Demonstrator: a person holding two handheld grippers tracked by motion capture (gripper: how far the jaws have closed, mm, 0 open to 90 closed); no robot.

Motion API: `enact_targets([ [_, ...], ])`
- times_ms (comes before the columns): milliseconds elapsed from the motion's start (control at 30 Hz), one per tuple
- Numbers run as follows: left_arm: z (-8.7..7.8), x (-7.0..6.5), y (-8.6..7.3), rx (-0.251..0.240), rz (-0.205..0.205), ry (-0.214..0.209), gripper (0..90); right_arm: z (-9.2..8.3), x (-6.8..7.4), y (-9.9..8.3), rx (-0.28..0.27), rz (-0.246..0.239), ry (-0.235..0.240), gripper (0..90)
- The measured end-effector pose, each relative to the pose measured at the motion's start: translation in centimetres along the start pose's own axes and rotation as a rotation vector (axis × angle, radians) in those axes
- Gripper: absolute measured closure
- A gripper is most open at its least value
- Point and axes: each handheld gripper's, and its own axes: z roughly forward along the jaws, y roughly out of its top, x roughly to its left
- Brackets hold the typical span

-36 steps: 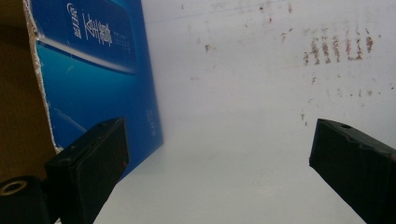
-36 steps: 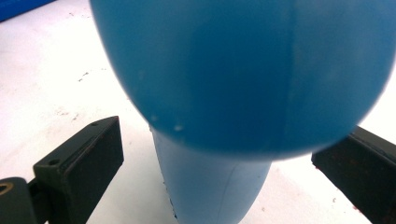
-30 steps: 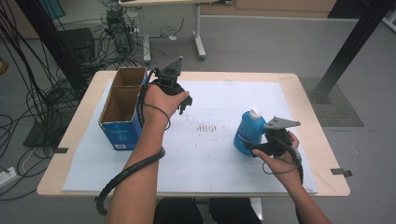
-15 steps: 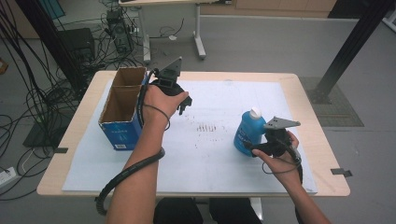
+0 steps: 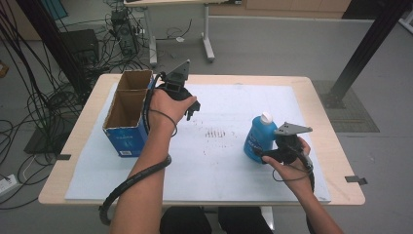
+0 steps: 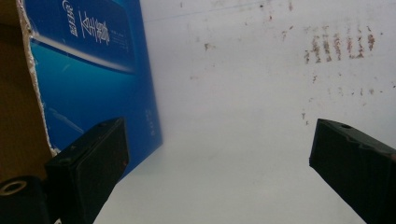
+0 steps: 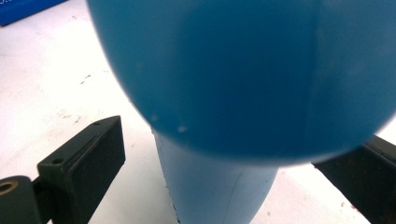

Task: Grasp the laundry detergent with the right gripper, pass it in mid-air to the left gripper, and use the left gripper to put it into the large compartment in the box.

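I see the blue plastic bottle with a white cap (image 5: 258, 137) upright on the white table mat (image 5: 234, 161), between my right gripper's (image 5: 267, 155) spread jaws, ungripped. My left gripper (image 6: 219, 163) hangs open beside the blue cardboard box (image 5: 124, 127).
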Motion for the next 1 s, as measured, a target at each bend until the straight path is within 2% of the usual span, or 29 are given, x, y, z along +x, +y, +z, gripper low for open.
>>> enact_targets([
  [1000,-0.16,0.08,-0.01,-0.003,-0.001,-0.001,5.4,0.68,0.10,-0.16,-0.017,0.006,0.014,6.3],
])
